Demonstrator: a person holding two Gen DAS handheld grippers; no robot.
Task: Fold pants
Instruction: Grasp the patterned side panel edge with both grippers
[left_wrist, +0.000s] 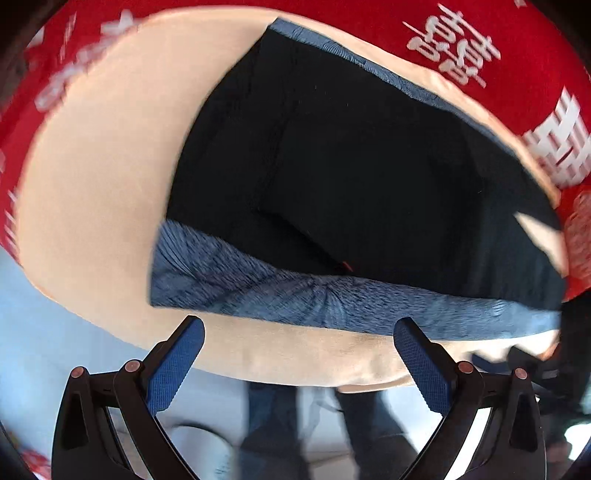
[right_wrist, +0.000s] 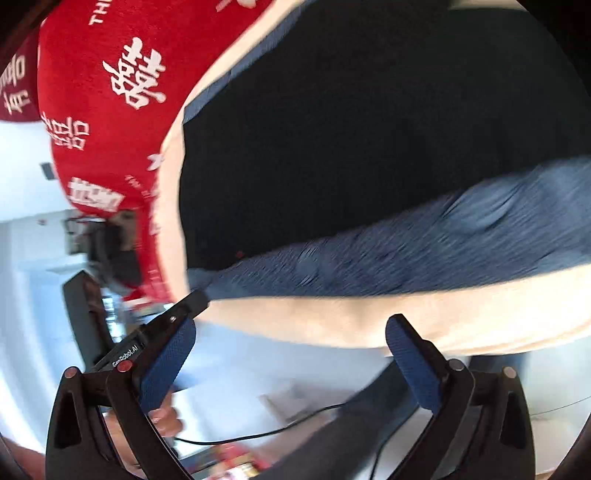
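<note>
**Dark pants lying flat on a cream cloth, both grippers spread wide at the near edge**

The pants (left_wrist: 362, 177) are lying spread on a cream cloth (left_wrist: 92, 184), their black body taking up most of the middle of both views. A blue ribbed waistband (left_wrist: 295, 299) is running along the edge nearest the cameras, and a thinner blue strip is showing along the far edge. A small red mark is sitting on the black fabric just above the waistband.

The left gripper (left_wrist: 299, 332) is hovering just short of the waistband, its jaws standing wide apart with nothing between them; its blue pads (left_wrist: 173, 365) are over the cream cloth, not touching the pants. The right gripper (right_wrist: 290, 332) is likewise standing well open and empty, poised over the cream border below the waistband. In the right wrist view, the other tool's black tip is reaching to the waistband's left end, with a hand (right_wrist: 166, 421) partly showing behind the left finger.

Beyond the cream cloth, a red fabric (right_wrist: 110, 110) with white characters is covering the surface. The views are blurred.
</note>
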